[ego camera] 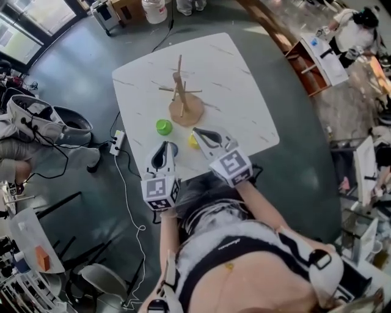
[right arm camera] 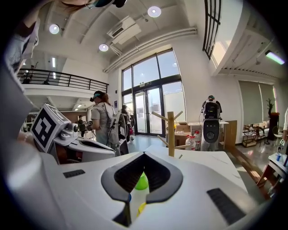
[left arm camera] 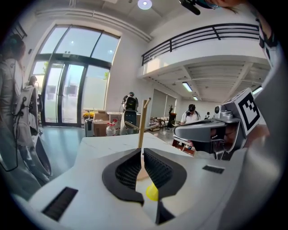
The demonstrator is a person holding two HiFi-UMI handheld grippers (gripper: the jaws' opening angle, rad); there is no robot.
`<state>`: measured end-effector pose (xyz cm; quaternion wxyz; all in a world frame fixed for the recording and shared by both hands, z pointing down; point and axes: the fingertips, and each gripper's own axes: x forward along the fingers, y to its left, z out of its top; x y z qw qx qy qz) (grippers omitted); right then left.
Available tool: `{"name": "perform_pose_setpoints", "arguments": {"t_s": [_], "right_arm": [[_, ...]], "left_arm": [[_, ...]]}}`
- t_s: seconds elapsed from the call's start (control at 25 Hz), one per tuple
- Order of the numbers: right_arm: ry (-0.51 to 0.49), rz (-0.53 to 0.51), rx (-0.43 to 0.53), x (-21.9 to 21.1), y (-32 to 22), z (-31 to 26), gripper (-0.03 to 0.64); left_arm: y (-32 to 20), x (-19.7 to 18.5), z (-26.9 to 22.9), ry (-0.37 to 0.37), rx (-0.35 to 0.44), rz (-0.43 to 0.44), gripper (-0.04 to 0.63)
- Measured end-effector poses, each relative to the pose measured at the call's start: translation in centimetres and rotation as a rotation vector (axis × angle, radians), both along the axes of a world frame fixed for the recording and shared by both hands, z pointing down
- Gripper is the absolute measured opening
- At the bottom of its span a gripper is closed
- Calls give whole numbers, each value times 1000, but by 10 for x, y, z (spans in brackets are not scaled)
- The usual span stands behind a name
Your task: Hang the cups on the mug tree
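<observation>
The wooden mug tree (ego camera: 181,98) stands bare near the middle of the white table (ego camera: 244,104). In front of it sit a green cup (ego camera: 164,126), a yellow cup (ego camera: 192,140) and a dark blue cup (ego camera: 173,148). My left gripper (ego camera: 165,145) hovers over the blue cup, jaws all but together and empty. My right gripper (ego camera: 196,131) is shut and empty, over the yellow cup. In the left gripper view the left gripper (left arm camera: 140,151) lines up with the tree (left arm camera: 143,121), the yellow cup (left arm camera: 152,192) below. In the right gripper view the right gripper (right arm camera: 144,154) shows the green cup (right arm camera: 141,182) beneath.
The cups sit close to the table's near edge. A power strip (ego camera: 117,142) and cables lie on the floor to the left. A seated person (ego camera: 24,119) is at the far left. Boxes and a white bottle (ego camera: 154,10) stand beyond the table.
</observation>
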<state>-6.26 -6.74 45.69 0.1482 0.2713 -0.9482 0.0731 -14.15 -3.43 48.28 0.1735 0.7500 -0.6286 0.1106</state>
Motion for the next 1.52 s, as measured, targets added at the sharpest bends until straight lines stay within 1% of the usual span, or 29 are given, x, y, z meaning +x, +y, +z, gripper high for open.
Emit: {"name": "perform_pose_setpoints", "arguments": {"t_s": [0.08, 0.2, 0.28, 0.36, 0.52, 0.68, 0.8, 0.92, 1.0, 1.04, 1.16, 1.28, 1.4, 1.52], "right_arm": [[10, 21, -5, -6, -4, 4, 2], [-8, 61, -6, -18, -9, 8, 2], [7, 74, -17, -23, -10, 15, 3], [27, 89, -26, -26, -9, 22, 3], [18, 152, -18, -30, -13, 28, 2], [46, 186, -42, -29, -13, 38, 2], [52, 206, -47, -28, -13, 39, 3], [43, 226, -39, -27, -16, 39, 2], [44, 228, -38, -27, -17, 40, 2], [42, 228, -35, -27, -18, 41, 2], [47, 218, -45, -28, -18, 44, 3], [60, 189, -56, -29, -18, 46, 3], [58, 169, -63, -29, -21, 45, 3], [52, 154, -67, -25, -24, 45, 3]], "left_arm": [[-2, -6, 6, 7, -11, 20, 23], [-6, -15, 19, 15, -41, 61, 25], [-6, -19, 30, 3, -72, 95, 25], [-5, -23, 42, -18, -103, 133, 38], [1, -29, 74, -39, -167, 229, 80], [8, -28, 101, -61, -255, 326, 144], [13, -26, 115, -77, -310, 373, 163], [17, -24, 129, -86, -368, 408, 202], [21, -22, 138, -93, -414, 434, 247], [22, -22, 142, -100, -433, 444, 255], [23, -20, 154, -147, -485, 484, 255], [24, -17, 165, -180, -544, 517, 255], [20, -15, 170, -218, -560, 516, 255], [22, -14, 178, -244, -609, 521, 255]]}}
